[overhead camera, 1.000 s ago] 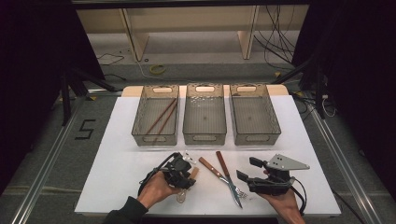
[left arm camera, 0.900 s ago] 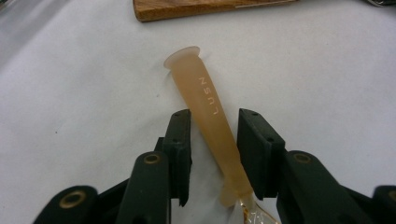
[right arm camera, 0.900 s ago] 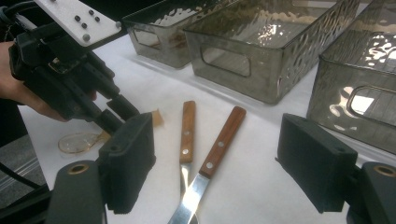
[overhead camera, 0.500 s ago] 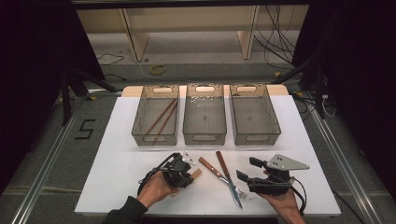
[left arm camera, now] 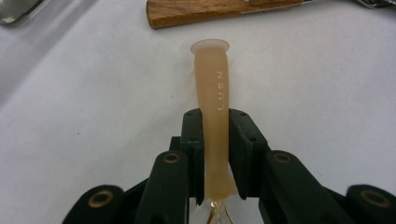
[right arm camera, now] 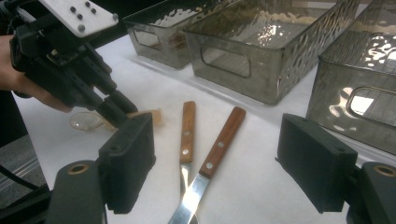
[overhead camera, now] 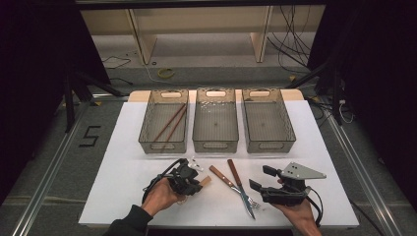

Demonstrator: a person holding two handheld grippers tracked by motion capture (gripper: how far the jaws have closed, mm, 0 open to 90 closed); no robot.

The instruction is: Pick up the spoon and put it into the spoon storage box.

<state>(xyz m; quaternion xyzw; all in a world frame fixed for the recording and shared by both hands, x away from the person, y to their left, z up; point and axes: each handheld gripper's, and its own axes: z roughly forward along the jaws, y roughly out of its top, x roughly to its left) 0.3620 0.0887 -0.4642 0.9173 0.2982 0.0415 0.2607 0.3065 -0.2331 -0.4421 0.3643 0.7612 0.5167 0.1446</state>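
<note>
Clamping: left claw on spoon handle (pale, translucent) | right claw wide apart, empty

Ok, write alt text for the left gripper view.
The left gripper has just closed its two black jaws on the pale handle of a spoon, which lies pointing away on the white table. The end of a wooden handle lies across the top edge.
</note>
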